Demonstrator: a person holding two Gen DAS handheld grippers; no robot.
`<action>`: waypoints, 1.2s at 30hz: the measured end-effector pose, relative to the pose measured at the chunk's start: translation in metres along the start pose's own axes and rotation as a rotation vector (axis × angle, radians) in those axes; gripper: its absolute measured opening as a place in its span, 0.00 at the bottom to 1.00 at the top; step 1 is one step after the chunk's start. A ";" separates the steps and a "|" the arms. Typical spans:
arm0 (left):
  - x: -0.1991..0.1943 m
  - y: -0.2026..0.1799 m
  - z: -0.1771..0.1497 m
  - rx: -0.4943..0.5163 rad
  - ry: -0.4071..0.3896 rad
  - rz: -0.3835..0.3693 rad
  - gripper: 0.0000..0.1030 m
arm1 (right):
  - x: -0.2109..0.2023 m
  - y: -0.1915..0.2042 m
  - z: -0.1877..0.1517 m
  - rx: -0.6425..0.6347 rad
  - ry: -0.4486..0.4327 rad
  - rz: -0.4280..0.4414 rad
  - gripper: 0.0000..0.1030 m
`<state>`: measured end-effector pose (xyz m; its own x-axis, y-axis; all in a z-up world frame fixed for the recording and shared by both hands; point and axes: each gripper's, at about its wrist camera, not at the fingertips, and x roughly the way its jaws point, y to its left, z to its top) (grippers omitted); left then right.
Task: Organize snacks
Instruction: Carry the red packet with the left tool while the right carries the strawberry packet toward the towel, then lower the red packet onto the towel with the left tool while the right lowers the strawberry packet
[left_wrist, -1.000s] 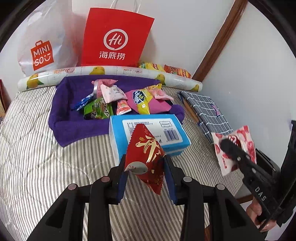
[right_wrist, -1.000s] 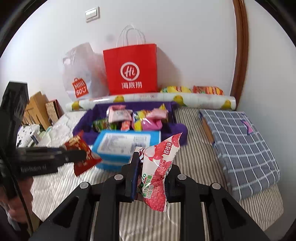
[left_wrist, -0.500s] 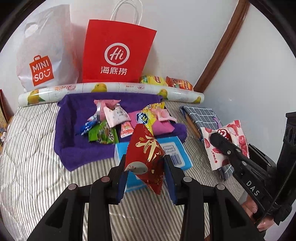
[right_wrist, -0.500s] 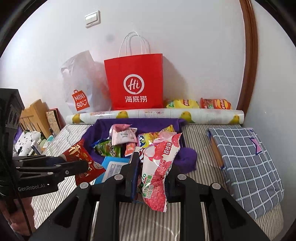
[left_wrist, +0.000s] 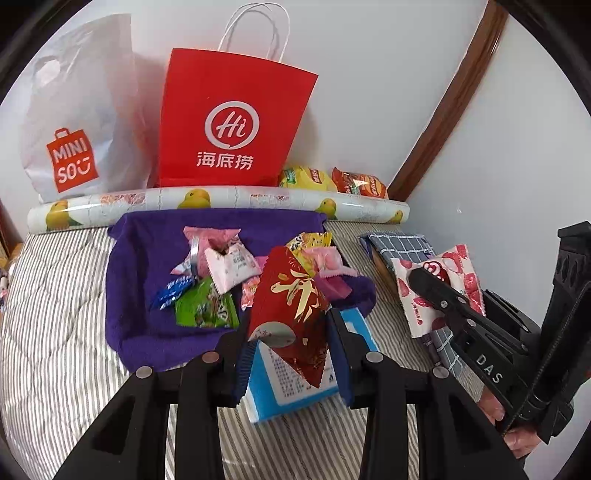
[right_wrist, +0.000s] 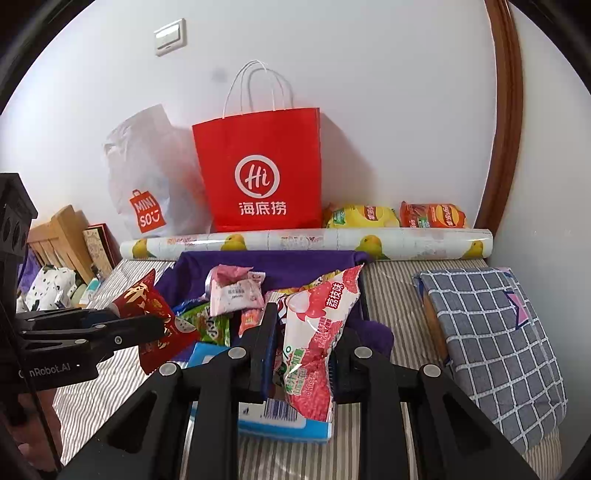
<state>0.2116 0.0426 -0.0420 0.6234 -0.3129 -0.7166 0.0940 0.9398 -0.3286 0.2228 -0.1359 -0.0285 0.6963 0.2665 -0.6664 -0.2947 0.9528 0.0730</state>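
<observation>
Left gripper (left_wrist: 291, 354) fingers pinch a red-gold packet (left_wrist: 291, 314); right gripper (right_wrist: 303, 354) fingers pinch a pink lychee packet (right_wrist: 317, 332), purple tray (left_wrist: 125, 295) at 12 o'clock.

light: bright, even | shadows: soft, on wall | focus: sharp | edges: fisheye bending, black corners

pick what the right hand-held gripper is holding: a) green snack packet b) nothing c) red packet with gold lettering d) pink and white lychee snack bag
d: the right hand-held gripper is shut on the pink and white lychee snack bag; the red packet with gold lettering sits in the left hand-held gripper.
</observation>
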 end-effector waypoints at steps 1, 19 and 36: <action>0.001 0.000 0.003 0.003 0.000 -0.004 0.34 | 0.002 0.000 0.002 0.002 0.000 -0.002 0.22; 0.023 0.007 0.055 0.054 -0.043 0.034 0.34 | 0.043 0.004 0.045 -0.001 -0.025 -0.002 0.22; 0.063 0.026 0.088 0.053 -0.015 0.062 0.34 | 0.090 -0.005 0.078 0.044 -0.014 -0.007 0.22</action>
<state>0.3218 0.0597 -0.0414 0.6405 -0.2518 -0.7255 0.0951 0.9635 -0.2504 0.3377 -0.1053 -0.0311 0.7073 0.2614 -0.6568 -0.2611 0.9600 0.1009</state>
